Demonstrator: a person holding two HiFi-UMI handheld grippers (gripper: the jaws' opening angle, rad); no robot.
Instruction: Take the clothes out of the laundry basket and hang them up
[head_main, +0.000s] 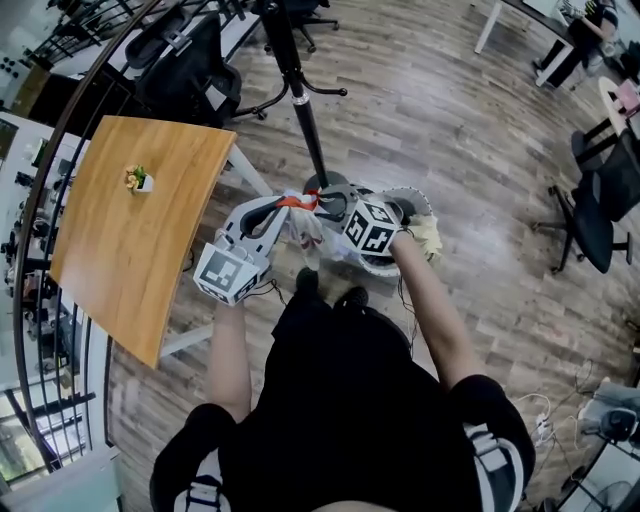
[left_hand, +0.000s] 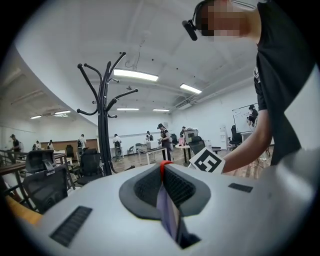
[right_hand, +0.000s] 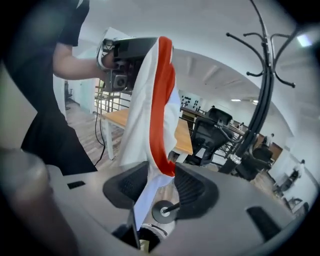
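Note:
A white garment with a red stripe (head_main: 305, 226) is stretched between my two grippers, just above the coat stand's base. My left gripper (head_main: 290, 203) is shut on its red-edged hem (left_hand: 167, 210), pinched tight between the pads. In the right gripper view the cloth (right_hand: 150, 115) hangs down from the left gripper (right_hand: 125, 55) and passes between the jaws of my right gripper (right_hand: 162, 175). Those jaws stand apart, with floor showing through the gap. The laundry basket (head_main: 415, 205) sits on the floor under my right hand, with a yellowish cloth (head_main: 428, 236) in it.
The black coat stand (head_main: 300, 100) rises straight ahead; its hooks (left_hand: 102, 125) are bare. A wooden table (head_main: 140, 230) with a small potted plant (head_main: 138, 179) stands to the left. Office chairs (head_main: 190, 60) are behind the table, and another chair (head_main: 600, 200) is at the right.

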